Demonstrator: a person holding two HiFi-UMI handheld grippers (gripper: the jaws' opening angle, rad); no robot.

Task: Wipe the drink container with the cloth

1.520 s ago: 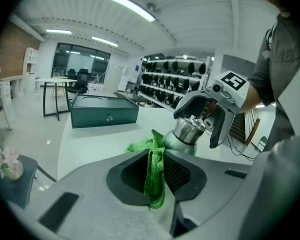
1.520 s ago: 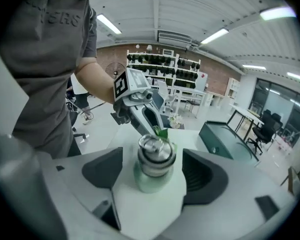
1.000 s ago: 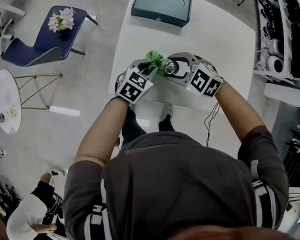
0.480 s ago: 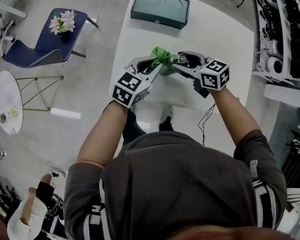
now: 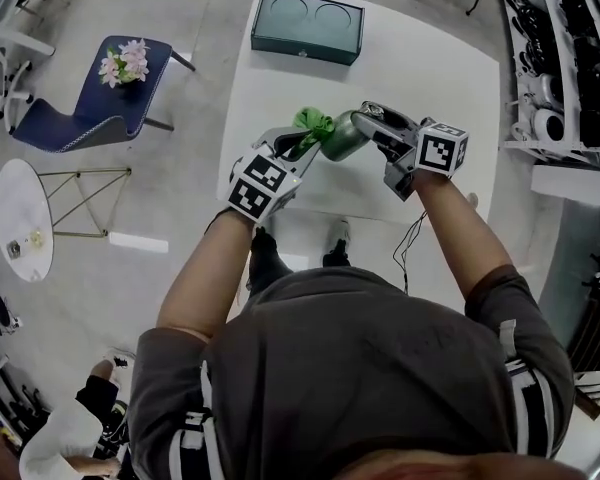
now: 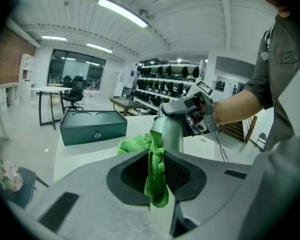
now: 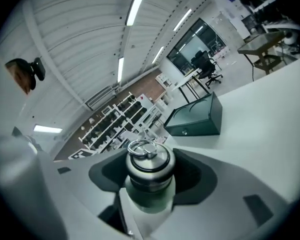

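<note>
Drink container (image 5: 346, 137) is held clear above the surface, clamped in the right gripper (image 5: 373, 123) just under its steel cap (image 7: 147, 156). The jaws stand fairly wide, closed round the body. Since a second ago the container is tipped over. Then the cap was faced up at the head camera; now the green-grey side is shown and the base is pointed toward the left gripper (image 5: 298, 140). Cloth (image 6: 155, 170) is pinched between the nearly closed left jaws, and its free bunch is pressed against the container's lower side. Judged: wiping is under way, with a fresh face of the body being presented to the cloth.

Surface (image 5: 435, 63) is white and bare apart from a dark green box (image 5: 307, 26) at the far edge. Around it are seen grey floor, a blue chair (image 5: 75, 93) carrying flowers (image 5: 123, 60), a small round side table (image 5: 18, 213), stocked shelving (image 5: 560, 58) at the right, and a second person (image 5: 65, 433) at lower left.
</note>
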